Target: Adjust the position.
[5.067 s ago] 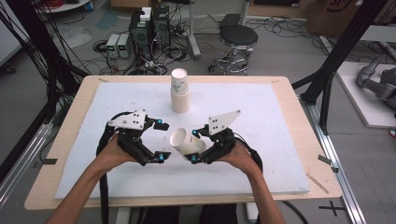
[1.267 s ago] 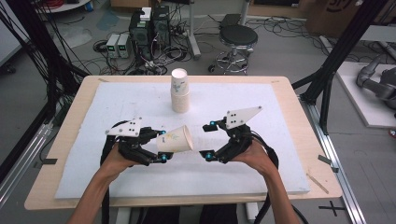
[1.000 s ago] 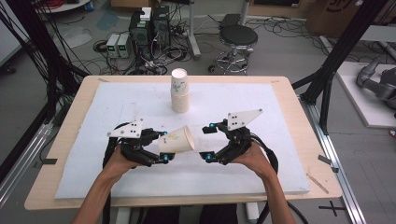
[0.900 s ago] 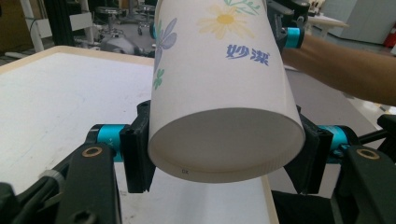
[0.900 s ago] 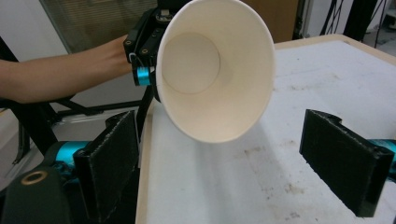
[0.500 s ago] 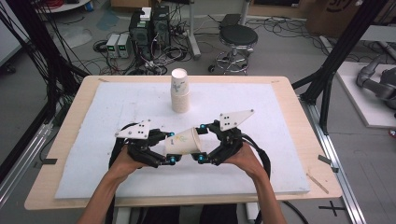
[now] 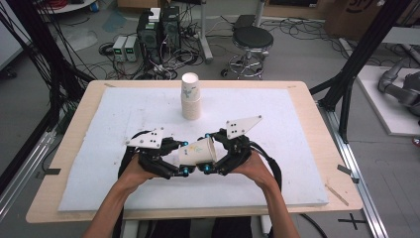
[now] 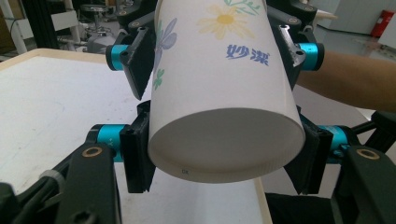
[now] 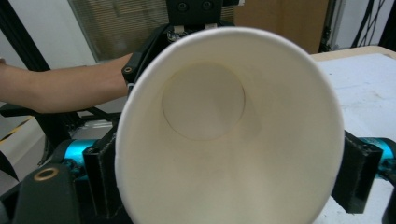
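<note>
1. Looking down from the high view: a paper cup (image 7: 197, 152) lies on its side in the air just above the white pad (image 7: 99, 163) on the worktop (image 7: 317, 148), caught between the left gripper (image 7: 182, 171) and the right gripper (image 7: 204, 169). Base points to the person's left, mouth to the right. A stack of cups (image 7: 190, 96) stands upright near the far edge, well apart.
2. Both grippers meet at the cup from opposite sides, likely a handover or a two-handed steadying, so the cup never rests on the pad.
3. Left gripper view: cup (image 8: 219, 93) base faces the camera. The near jaws sit narrow against both sides of the base end, holding it. The other gripper's jaws sit farther up on the printed wall.
4. Right gripper view: cup (image 9: 229, 126) mouth faces the camera, inside empty. Jaws flank the rim left and right and look pressed to the wall, so closed on the cup.
5. Judgement: gripping base and rim ends apart keeps the thin wall from crushing; one side probably lets go next.
</note>
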Tool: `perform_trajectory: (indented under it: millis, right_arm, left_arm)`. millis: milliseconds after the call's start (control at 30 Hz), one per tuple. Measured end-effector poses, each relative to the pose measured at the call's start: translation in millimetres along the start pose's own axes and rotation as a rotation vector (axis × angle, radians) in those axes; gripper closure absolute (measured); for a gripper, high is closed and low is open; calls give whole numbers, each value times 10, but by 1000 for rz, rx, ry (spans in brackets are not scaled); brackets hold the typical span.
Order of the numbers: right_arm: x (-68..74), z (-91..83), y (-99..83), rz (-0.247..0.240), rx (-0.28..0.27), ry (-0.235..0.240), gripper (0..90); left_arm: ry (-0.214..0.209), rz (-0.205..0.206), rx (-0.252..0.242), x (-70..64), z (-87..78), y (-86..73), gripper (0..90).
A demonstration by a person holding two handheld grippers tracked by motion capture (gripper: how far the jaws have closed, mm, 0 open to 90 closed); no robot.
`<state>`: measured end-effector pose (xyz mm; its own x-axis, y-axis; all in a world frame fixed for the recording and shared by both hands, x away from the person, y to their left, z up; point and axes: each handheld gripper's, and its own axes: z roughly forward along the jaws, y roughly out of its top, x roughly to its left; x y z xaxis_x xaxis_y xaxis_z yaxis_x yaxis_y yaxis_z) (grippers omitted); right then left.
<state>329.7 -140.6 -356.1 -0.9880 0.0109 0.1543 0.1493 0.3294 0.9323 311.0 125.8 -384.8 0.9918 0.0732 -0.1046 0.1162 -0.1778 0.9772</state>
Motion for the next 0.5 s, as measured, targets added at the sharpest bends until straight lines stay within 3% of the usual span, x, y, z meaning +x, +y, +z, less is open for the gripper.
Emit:
perform_trajectory:
  millis: [500]
  right_arm:
    - [-2,-9,1,-17,-6,27,306]
  left_arm:
    - [-10,9,10,-1,6,-4,366]
